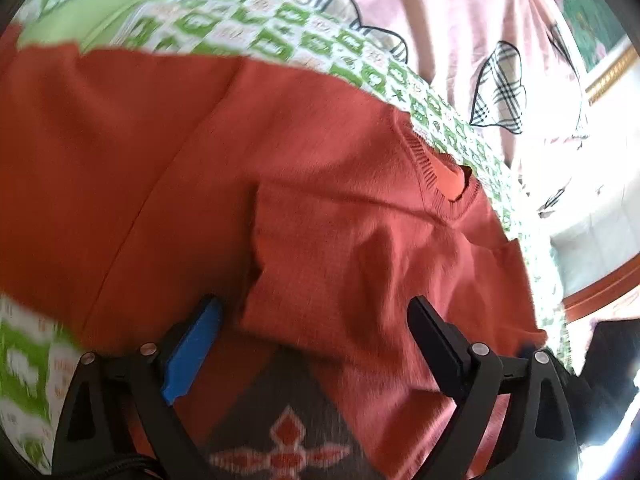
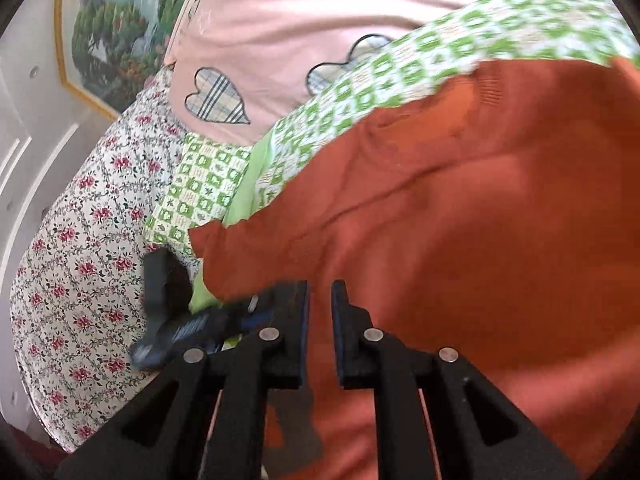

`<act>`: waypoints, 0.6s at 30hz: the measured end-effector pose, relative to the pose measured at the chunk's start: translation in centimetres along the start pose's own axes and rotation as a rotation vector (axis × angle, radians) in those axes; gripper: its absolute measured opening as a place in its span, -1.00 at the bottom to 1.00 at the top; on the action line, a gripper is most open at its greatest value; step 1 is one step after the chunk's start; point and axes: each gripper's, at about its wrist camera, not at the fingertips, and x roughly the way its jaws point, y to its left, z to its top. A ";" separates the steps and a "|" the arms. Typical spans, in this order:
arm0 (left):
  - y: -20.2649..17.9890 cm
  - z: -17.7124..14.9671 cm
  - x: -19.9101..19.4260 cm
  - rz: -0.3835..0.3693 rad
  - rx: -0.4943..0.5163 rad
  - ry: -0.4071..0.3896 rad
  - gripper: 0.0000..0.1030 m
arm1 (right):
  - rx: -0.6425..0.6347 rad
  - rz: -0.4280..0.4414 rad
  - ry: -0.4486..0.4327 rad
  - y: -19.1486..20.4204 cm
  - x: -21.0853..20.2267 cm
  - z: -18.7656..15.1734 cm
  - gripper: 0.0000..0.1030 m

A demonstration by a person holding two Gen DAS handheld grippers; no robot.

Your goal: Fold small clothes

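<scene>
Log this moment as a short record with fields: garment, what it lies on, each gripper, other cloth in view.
garment: orange knit sweater, spread out, ribbed neckline visible, a fold of it lying over the body
surface: green-and-white checked cloth
left gripper: open, jaws wide, over the sweater, nothing gripped
right gripper: nearly shut, a narrow gap between the jaws, over the sweater, no cloth seen between them
other cloth: pink cover with plaid hearts; floral fabric
</scene>
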 end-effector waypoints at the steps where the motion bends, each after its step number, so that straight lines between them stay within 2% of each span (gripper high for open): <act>1: -0.3 0.1 0.1 -0.005 0.022 -0.008 0.21 | 0.005 -0.010 -0.011 -0.2 -0.8 -0.5 -0.75; 2: -0.7 0.3 0.4 -0.018 0.046 -0.007 -0.11 | 0.013 -0.021 -0.027 -0.5 -1.9 -1.1 -0.75; 3: -0.9 0.4 1.0 -0.045 0.057 0.014 -0.84 | 0.018 -0.031 -0.038 -0.8 -2.7 -1.6 -0.75; 5: -1.4 0.4 1.1 -0.045 0.075 0.004 -0.90 | 0.024 -0.062 -0.060 -1.4 -4.1 -2.1 -0.75; 7: -2.4 0.4 -0.5 0.007 0.125 -0.066 -0.92 | 0.018 -0.091 -0.076 -1.9 -5.5 -2.1 -0.75; 9: -2.4 0.7 -3.3 0.022 0.151 -0.162 -0.92 | 0.013 -0.130 -0.106 -2.4 -7.3 -1.5 -0.74; 11: -1.4 1.1 -4.4 0.093 0.170 -0.214 -0.92 | -0.005 -0.224 -0.164 -3.4 -9.8 -0.3 -0.50; 13: 0.2 1.6 -3.2 0.123 0.165 -0.161 -0.92 | -0.013 -0.333 -0.206 -4.5 -11.2 1.4 0.29; 15: 1.1 1.6 -2.4 0.120 0.145 -0.138 -0.92 | 0.004 -0.385 -0.240 -6.0 -12.0 3.2 0.35; 18: 1.0 1.6 -2.6 0.132 0.148 -0.165 -0.92 | 0.040 -0.422 -0.209 -8.6 -11.5 6.3 0.35</act>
